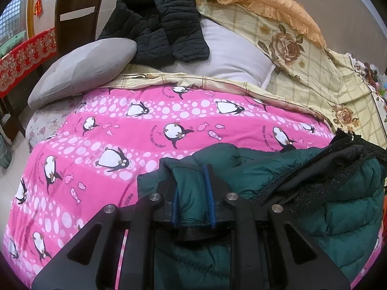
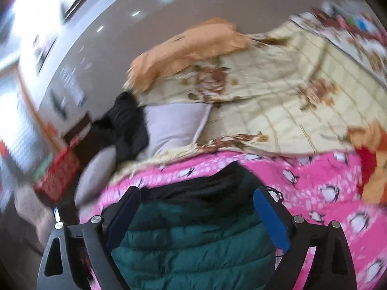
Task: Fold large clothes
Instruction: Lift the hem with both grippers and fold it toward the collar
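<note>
The green puffer jacket (image 1: 302, 193) lies bunched at the pink penguin quilt's (image 1: 121, 145) near edge. Left gripper (image 1: 192, 193) pinches its hem; right gripper (image 2: 197, 220) gapes wide above. Likely light, puffy, slippery: best held by seams.

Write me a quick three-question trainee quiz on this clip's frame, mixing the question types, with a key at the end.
1. True or false: the left gripper is shut on a fold of the green puffer jacket.
2. Multiple choice: the right gripper is (A) shut on the jacket, (B) open with the jacket between its fingers, (C) holding the grey pillow.
3. Fill in: the black quilted jacket lies at the far end of the bed, partly on the white ____.

Key: 1 true; 2 B; 3 pillow. The green jacket rests on the pink penguin blanket.
</note>
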